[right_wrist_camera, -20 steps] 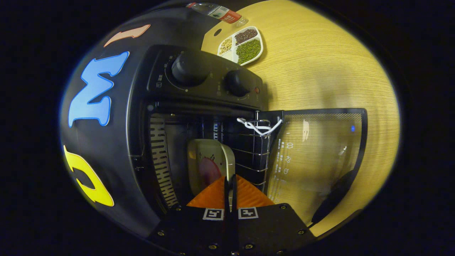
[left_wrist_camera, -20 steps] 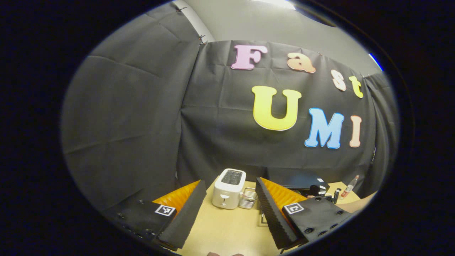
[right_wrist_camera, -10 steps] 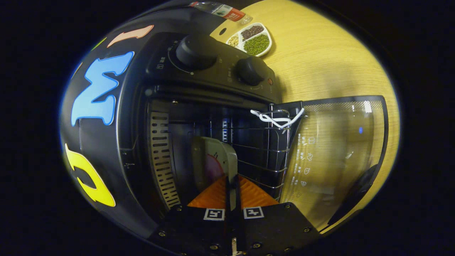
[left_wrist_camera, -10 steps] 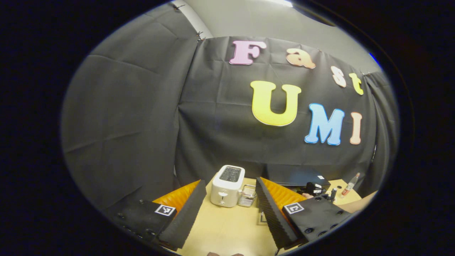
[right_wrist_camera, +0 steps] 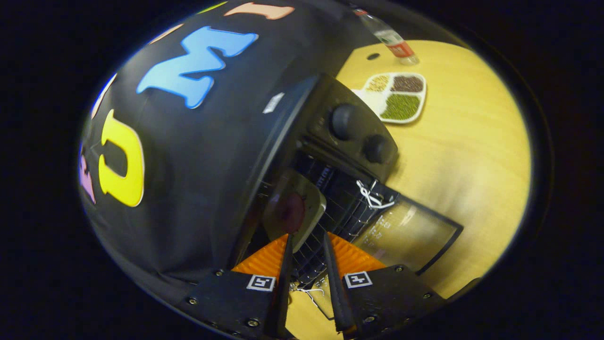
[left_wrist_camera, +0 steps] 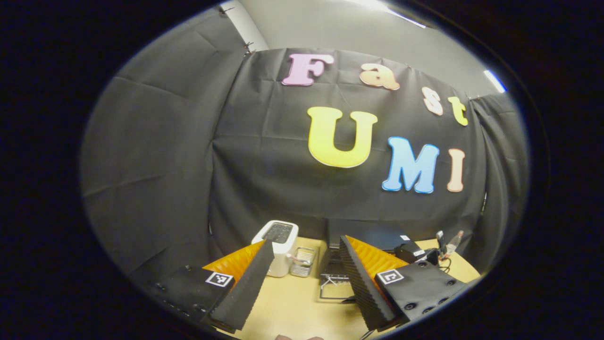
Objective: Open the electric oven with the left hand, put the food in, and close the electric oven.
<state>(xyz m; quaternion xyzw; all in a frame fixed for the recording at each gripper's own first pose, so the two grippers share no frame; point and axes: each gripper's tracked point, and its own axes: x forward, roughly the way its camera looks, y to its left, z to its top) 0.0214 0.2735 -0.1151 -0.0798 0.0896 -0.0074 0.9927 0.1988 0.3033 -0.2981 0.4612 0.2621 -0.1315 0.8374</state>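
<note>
Pale wooden table (right_wrist_camera: 472, 156) under open oven (right_wrist_camera: 330, 156), black-draped booth.

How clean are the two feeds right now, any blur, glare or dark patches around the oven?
Right gripper view: strongly tilted, fisheye-bent; oven interior dim, plate soft, faint reflections on the glass door. Left gripper view: sharp, evenly lit, ceiling-light glare at the top.

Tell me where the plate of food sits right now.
In the right gripper view, the plate rests inside the open oven, on its wire rack.
</note>
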